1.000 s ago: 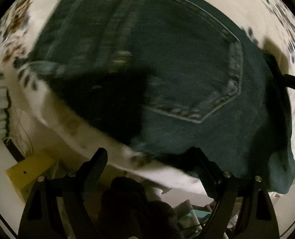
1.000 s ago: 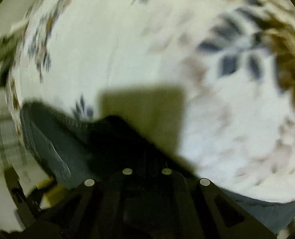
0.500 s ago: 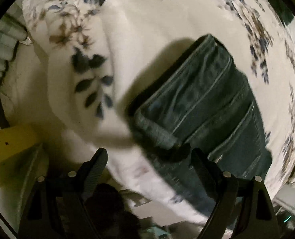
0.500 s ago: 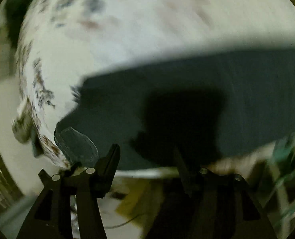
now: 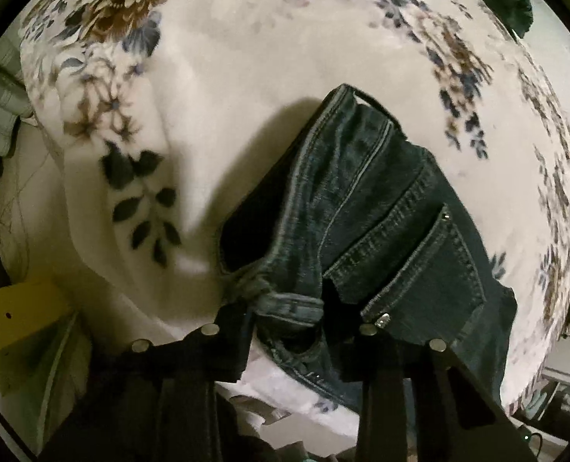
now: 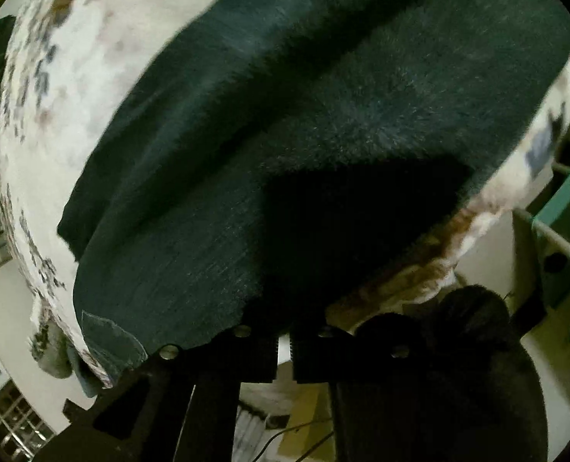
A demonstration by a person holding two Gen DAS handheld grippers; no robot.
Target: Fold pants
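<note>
Jaws nearly shut: my left gripper [image 5: 288, 331] pinches the jeans' [image 5: 381, 223] waistband at lower centre; my right gripper [image 6: 284, 350], a sliver apart, seems empty. Mid-fold; next, lift evenly across the floral blanket [image 5: 246, 57].

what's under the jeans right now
The jeans lie on a white floral blanket, which shows all around them. What lies beneath the blanket, or between the denim layers, is covered.

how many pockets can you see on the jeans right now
1. One back pocket shows in the left wrist view, on the jeans near the left gripper, which grips their waistband. The right wrist view shows plain denim only; other pockets may be hidden.
</note>
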